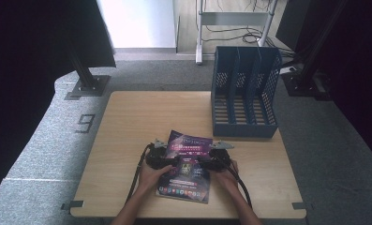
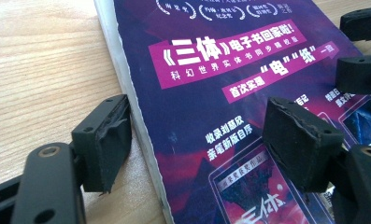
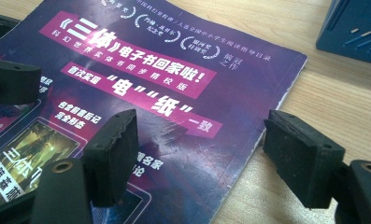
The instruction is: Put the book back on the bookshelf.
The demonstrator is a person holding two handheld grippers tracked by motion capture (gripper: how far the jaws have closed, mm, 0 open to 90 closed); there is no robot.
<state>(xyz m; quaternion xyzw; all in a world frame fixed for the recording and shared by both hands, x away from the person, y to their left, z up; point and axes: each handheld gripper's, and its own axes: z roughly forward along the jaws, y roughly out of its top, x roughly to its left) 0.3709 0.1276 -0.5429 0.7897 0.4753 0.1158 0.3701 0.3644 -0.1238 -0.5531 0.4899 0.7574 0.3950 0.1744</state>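
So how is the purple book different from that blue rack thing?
The purple book lies flat near the table's front edge, while the blue rack stands upright at the far right. The book is thin and glossy with white writing; the rack is tall, with slotted walls and open compartments. A hand-held gripper sits at each side of the book, none by the rack. Both rest on the same wooden table.

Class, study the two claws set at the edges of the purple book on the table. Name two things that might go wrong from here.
1. Each claw straddles one edge of the book with open jaws: the left claw at the spine, the right claw at the page edge. Closing might catch only the cover and crease it.
2. The file rack stands close behind; a lifted book might bump it.
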